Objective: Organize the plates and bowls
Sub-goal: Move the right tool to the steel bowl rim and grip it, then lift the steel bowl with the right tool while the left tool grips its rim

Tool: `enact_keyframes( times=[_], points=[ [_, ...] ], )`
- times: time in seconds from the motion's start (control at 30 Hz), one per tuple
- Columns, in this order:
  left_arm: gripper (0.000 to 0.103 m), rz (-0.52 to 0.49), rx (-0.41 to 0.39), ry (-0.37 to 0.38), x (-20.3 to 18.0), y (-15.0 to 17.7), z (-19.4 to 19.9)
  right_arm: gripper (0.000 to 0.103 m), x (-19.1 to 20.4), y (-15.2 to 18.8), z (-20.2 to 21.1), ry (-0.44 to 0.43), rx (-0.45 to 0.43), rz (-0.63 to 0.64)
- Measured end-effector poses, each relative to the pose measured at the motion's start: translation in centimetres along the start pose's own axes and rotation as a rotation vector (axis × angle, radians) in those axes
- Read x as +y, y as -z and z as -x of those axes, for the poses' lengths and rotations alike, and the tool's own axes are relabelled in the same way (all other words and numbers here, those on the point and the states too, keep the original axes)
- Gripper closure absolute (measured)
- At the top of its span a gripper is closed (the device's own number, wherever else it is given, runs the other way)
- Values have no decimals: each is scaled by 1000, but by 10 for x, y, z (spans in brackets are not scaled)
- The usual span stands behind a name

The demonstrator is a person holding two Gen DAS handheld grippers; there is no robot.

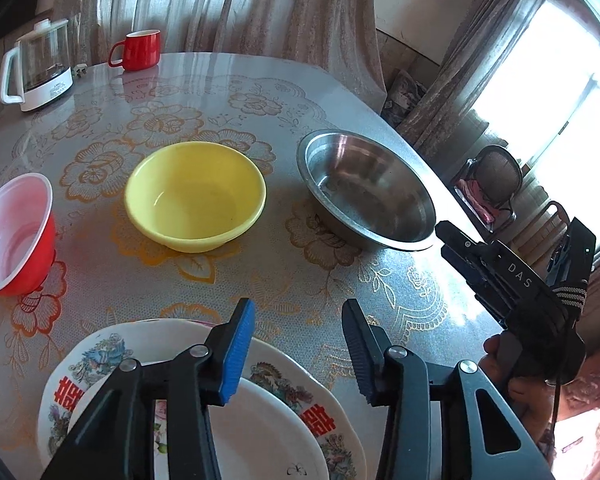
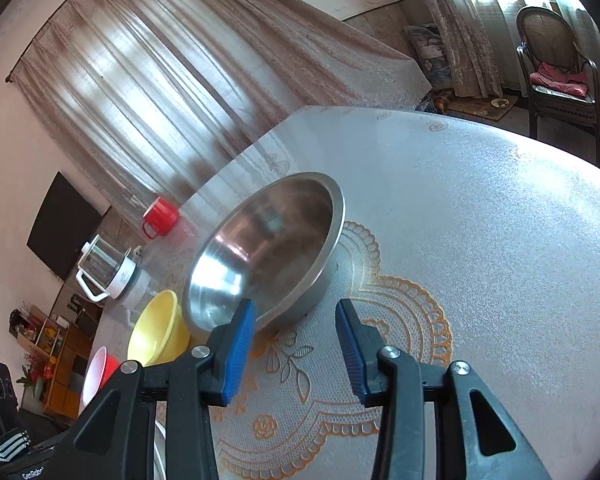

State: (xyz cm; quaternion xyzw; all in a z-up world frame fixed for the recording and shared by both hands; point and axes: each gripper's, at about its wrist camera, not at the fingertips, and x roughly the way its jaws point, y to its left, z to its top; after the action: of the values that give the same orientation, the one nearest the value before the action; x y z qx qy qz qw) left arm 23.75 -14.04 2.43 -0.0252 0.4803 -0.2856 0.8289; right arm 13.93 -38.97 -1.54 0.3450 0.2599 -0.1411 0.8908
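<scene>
Left gripper (image 1: pixel 300 344) jaws apart and empty, right gripper (image 2: pixel 296 344) likewise, both angled downward

The steel bowl (image 1: pixel 366 190) near the table's right edge is shiny bare metal, mirroring light inside. The yellow bowl (image 1: pixel 196 196) and red bowl (image 1: pixel 16 234) look like smooth, softly glossy plastic, while the stacked plates (image 1: pixel 204 400) at the near edge are glazed ceramic. The tablecloth (image 2: pixel 480 240) is pebbled, glinting vinyl.

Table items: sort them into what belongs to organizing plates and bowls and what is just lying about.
Job:
steel bowl
yellow bowl
red bowl
patterned plate
white plate

Lying about:
red mug
glass kettle
</scene>
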Motion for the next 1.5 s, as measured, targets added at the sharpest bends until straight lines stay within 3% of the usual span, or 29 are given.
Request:
enact_keyframes(
  times=[0.2,0.27,0.3,0.43,0.53,0.7,0.83,0.87,0.93,1.1,1.17,1.23,1.37,1.5],
  points=[
    [58,10,-13,26,-10,-16,-15,61,-12,-14,-12,-46,-89,-44],
    [53,28,-36,40,-10,-22,-18,63,-15,-15,-13,-49,-132,-37],
    [47,34,-53,41,-10,-24,-19,65,-16,-15,-16,-54,-133,-38],
    [45,31,-115,15,-13,-34,-26,72,-21,-18,-24,-52,-102,-37],
    [35,44,-103,-5,-14,-41,-35,79,-28,-20,-24,-49,-112,-70],
    [34,47,-52,29,-20,-48,-50,85,-32,-20,-27,-66,-92,-90],
    [38,43,-29,-9,-24,-55,-61,85,-27,-19,-30,-50,-83,-66],
    [47,50,-25,-12,-25,-56,-63,85,-28,-19,-31,-51,-74,-68],
    [54,54,-3,-13,-26,-58,-70,85,-29,-19,-32,-55,-69,-67],
    [55,65,30,-17,-26,-62,-87,85,-24,-17,-34,-40,-69,-27],
    [73,55,26,-7,-30,-63,-90,89,-27,-18,-33,-57,-68,-31],
    [75,44,19,-18,-32,-63,-93,89,-26,-18,-32,-53,-71,-27],
    [78,112,19,50,-24,-60,-93,89,-29,-18,-32,-60,-72,-38],
    [78,88,9,67,-31,-51,-86,88,-33,-18,-34,-70,-52,-66]
  ],
)
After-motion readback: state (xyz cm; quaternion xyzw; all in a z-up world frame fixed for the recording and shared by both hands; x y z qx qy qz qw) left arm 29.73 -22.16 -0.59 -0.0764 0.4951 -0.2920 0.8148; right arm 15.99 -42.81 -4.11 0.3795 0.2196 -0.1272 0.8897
